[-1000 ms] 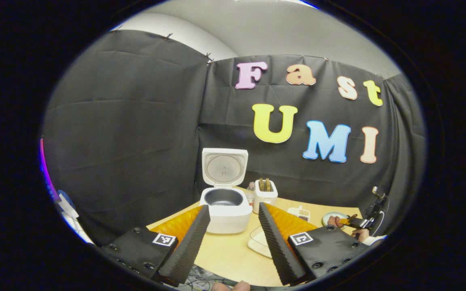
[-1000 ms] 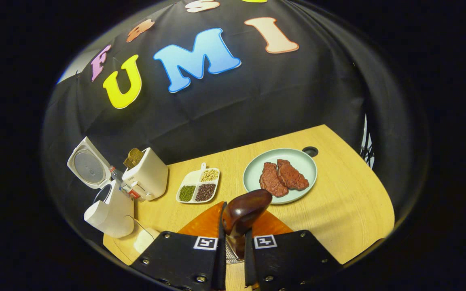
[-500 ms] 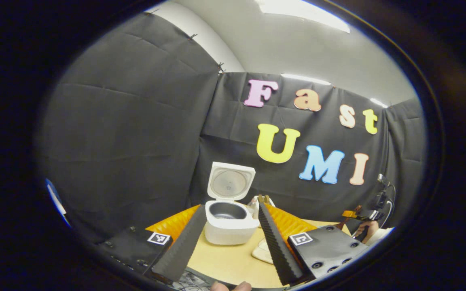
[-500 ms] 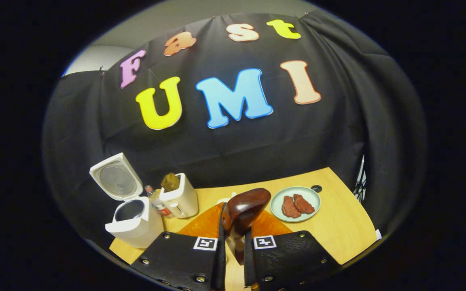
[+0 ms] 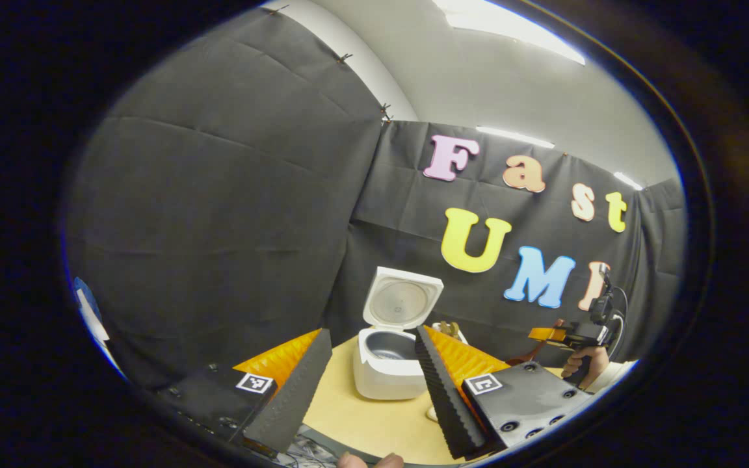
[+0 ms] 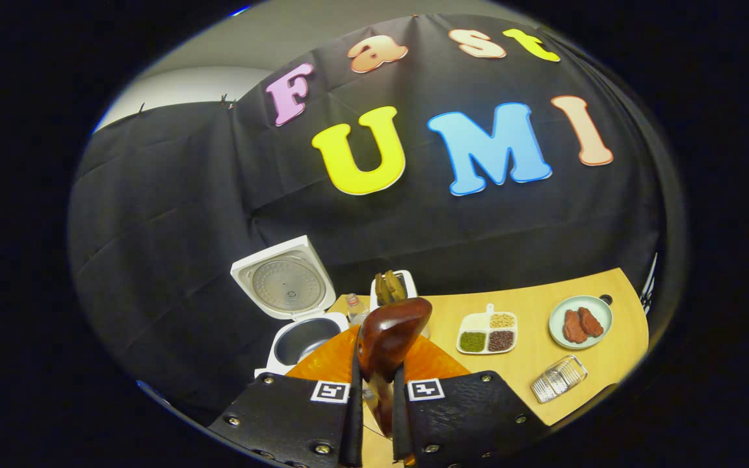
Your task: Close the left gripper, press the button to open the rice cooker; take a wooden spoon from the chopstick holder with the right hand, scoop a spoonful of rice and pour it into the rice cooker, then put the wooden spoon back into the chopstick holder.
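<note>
In the right gripper view, the wooden spoon (image 6: 389,341) is clamped by its handle between the fingers of the right gripper (image 6: 374,416), its bowl raised above the table (image 6: 537,364). The rice cooker (image 6: 296,325) is seen with its lid (image 6: 283,285) up and its pot exposed. The chopstick holder (image 6: 393,286) is placed just beside it, and a divided dish (image 6: 488,331) of grains lies further right. In the left gripper view, the left gripper (image 5: 374,396) is held with its fingers spread apart, nothing between them.
</note>
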`<state>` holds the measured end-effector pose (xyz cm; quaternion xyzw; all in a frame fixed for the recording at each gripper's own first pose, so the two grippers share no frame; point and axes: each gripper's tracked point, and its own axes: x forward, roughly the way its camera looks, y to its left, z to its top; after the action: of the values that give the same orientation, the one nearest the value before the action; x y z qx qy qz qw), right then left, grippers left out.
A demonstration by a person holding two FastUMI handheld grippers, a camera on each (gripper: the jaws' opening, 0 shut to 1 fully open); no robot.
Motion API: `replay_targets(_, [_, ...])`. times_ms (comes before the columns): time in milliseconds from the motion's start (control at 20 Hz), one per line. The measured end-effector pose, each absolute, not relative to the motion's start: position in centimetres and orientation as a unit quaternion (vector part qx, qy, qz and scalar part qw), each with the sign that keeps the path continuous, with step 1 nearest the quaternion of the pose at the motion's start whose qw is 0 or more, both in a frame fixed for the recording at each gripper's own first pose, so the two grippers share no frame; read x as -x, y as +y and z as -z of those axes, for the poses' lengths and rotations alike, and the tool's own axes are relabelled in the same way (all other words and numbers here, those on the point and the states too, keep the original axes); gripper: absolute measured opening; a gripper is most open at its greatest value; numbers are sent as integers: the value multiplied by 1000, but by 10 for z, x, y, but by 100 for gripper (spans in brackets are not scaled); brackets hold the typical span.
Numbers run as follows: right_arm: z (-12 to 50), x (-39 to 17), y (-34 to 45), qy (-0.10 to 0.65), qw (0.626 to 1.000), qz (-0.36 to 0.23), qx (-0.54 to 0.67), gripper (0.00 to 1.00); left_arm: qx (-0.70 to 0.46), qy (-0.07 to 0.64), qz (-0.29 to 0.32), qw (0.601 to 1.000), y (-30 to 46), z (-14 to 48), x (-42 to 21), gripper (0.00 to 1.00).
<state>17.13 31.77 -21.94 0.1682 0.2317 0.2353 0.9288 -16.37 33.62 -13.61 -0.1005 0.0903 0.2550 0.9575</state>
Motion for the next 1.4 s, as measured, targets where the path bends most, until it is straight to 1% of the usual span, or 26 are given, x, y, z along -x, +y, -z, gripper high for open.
replay_targets(50, [221, -180, 332, 232, 927, -246, -161, 18, 96, 95, -268, 954, 343, 137, 164, 85])
replay_targets(100, [227, -186, 347, 235, 924, -256, -159, 18, 96, 96, -278, 951, 347, 136, 163, 91])
replay_targets(250, [255, -197, 372, 258, 913, -272, -162, 18, 93, 110, -298, 944, 355, 142, 157, 91])
replay_targets(300, [268, -199, 377, 266, 911, -274, -157, 18, 88, 116, -301, 942, 358, 147, 152, 85])
replay_targets(350, [281, -200, 379, 274, 909, -275, -150, 18, 85, 121, -303, 941, 359, 148, 148, 91])
replay_targets(400, [293, -200, 380, 280, 908, -276, -142, 18, 85, 127, -304, 940, 360, 151, 144, 85])
replay_targets(450, [306, -201, 378, 286, 908, -275, -132, 18, 88, 132, -305, 939, 360, 153, 140, 91])
replay_targets(800, [403, -200, 367, 338, 902, -258, -75, 18, 69, 180, -308, 932, 350, 183, 124, 92])
replay_targets(850, [414, -202, 368, 342, 901, -259, -70, 18, 71, 186, -309, 930, 347, 188, 122, 89])
replay_targets(900, [425, -203, 372, 346, 899, -260, -68, 18, 73, 194, -310, 928, 344, 194, 122, 91])
replay_targets(950, [434, -205, 375, 350, 897, -261, -65, 18, 71, 207, -313, 924, 342, 201, 124, 91])
replay_targets(1000, [442, -206, 378, 355, 895, -262, -61, 18, 68, 216, -316, 921, 343, 207, 126, 88])
replay_targets(1100, [457, -207, 388, 368, 889, -264, -66, 18, 62, 229, -323, 916, 343, 211, 128, 92])
replay_targets(1150, [465, -204, 391, 382, 882, -267, -74, 18, 62, 231, -326, 915, 343, 211, 129, 91])
replay_targets(1300, [471, -190, 400, 409, 864, -273, -107, 18, 67, 228, -336, 911, 341, 212, 130, 97])
replay_targets(1350, [473, -186, 403, 414, 859, -279, -113, 18, 67, 225, -336, 912, 340, 209, 129, 86])
replay_targets(1400, [475, -182, 406, 420, 853, -284, -122, 18, 66, 222, -334, 914, 335, 207, 128, 86])
